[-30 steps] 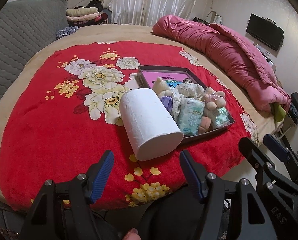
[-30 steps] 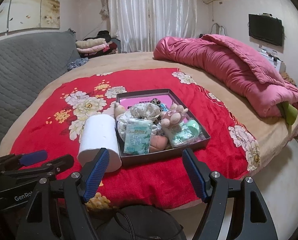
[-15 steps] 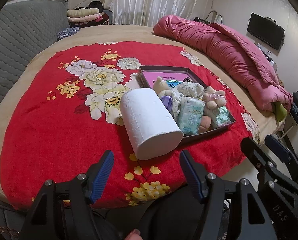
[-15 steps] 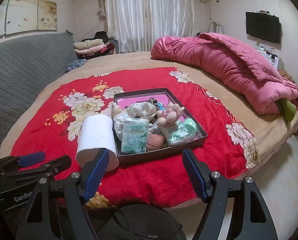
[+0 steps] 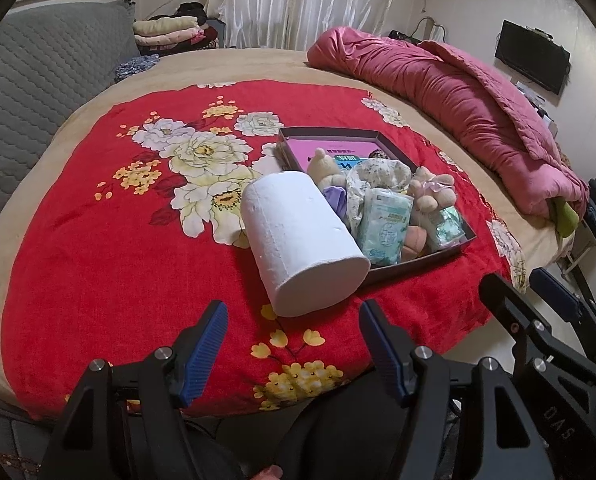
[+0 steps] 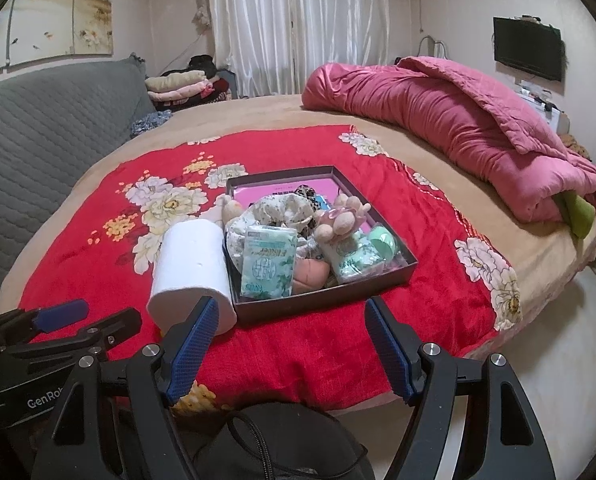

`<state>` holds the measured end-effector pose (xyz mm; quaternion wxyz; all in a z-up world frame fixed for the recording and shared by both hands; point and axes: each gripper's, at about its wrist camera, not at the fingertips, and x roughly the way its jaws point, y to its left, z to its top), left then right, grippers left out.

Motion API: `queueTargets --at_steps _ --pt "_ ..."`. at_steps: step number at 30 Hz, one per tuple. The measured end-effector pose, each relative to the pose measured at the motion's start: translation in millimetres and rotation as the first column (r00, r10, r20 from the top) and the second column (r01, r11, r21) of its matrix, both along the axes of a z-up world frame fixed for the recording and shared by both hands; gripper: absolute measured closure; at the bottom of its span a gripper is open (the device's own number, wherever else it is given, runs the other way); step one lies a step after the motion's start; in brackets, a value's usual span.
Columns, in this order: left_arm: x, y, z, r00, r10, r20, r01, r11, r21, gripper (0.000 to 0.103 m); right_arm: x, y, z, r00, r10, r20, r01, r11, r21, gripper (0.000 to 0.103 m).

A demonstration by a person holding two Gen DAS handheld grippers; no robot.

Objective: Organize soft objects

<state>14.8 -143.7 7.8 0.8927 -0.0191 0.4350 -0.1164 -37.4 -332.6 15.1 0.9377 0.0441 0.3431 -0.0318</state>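
1. We take the tray (image 5: 437,254) as our landmark: a dark, shallow box on the red flowered blanket (image 5: 98,240) that covers the bed (image 6: 437,152).
2. Inside the tray we see the soft things heaped together: a tissue pack (image 6: 268,266) leaning at the near side, a flowered cloth (image 6: 282,206) behind it, a plush toy (image 6: 339,220) to its right and a second, mint-green pack (image 6: 353,262) below that toy. A pink sheet (image 5: 317,152) shows at the far end of the tray.
3. A white paper roll (image 5: 301,240) lies on its side on the blanket, touching the tray's left wall, its flat end facing us.
4. Our left gripper (image 5: 294,336) hangs on the near side of the tray, in front of the roll, its fingers apart and holding nothing.
5. Our right gripper (image 6: 292,338) hangs before the tray's near wall, fingers likewise spread wide and empty; in its view the left finger (image 6: 196,330) covers part of the roll's end.
6. Right of the tray, well apart, a bunched pink quilt (image 6: 457,120) lies along the bed's edge.
7. Left of the tray, beyond the blanket, stands a grey quilted headboard (image 6: 38,128).
8. Far behind the tray we see folded clothes (image 6: 182,84), white curtains (image 6: 298,20) and a wall television (image 6: 527,54).
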Motion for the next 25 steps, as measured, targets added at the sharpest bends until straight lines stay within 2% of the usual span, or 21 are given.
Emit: queueTargets --at_steps 17,25 --pt "9 9 -12 0.999 0.044 -0.021 -0.043 0.998 0.037 0.035 8 -3 -13 0.999 0.009 -0.048 -0.010 1.000 -0.015 0.027" --pt "22 21 -24 0.996 0.071 -0.050 -0.070 0.997 0.021 0.035 18 -14 -25 0.997 -0.002 -0.080 0.001 1.000 -0.013 0.027"
